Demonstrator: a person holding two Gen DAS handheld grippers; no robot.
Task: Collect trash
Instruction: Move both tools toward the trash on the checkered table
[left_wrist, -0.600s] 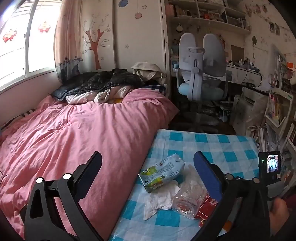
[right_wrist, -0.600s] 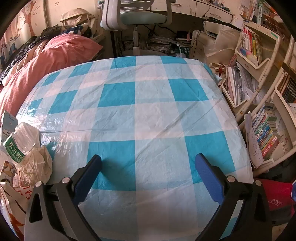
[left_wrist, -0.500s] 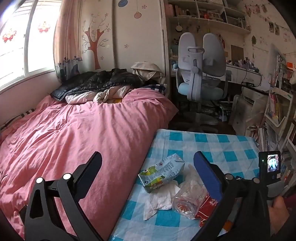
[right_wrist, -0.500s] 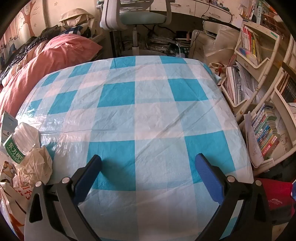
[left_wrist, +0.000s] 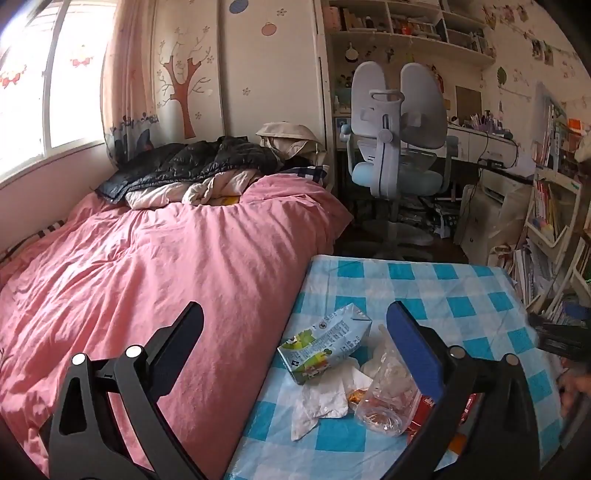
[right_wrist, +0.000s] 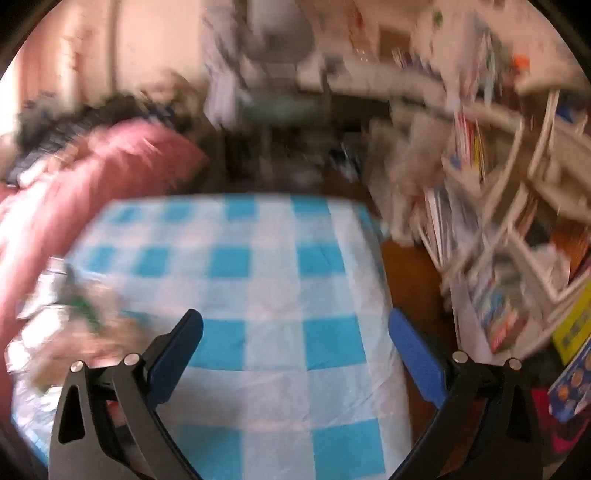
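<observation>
Trash lies at the near left of a blue-and-white checked table (left_wrist: 458, 291): a green-and-white drink carton (left_wrist: 325, 343) on its side, crumpled white tissue (left_wrist: 325, 398), a clear plastic bottle (left_wrist: 388, 395) and a red wrapper (left_wrist: 424, 417). My left gripper (left_wrist: 295, 325) is open and empty, raised above the table's left edge, just left of the carton. My right gripper (right_wrist: 295, 336) is open and empty above the table (right_wrist: 273, 280). The right wrist view is blurred; the trash (right_wrist: 74, 317) shows as a smear at its left.
A pink-covered bed (left_wrist: 155, 258) borders the table's left side. A pale blue desk chair (left_wrist: 395, 158) stands beyond the table's far edge. Shelves crammed with books (right_wrist: 491, 258) stand close on the right, with a strip of brown floor (right_wrist: 410, 280) between.
My right gripper has swung up and back quickly, so its view now takes in the whole table and the room, blurred. My left gripper has stayed put. Both stay open.
</observation>
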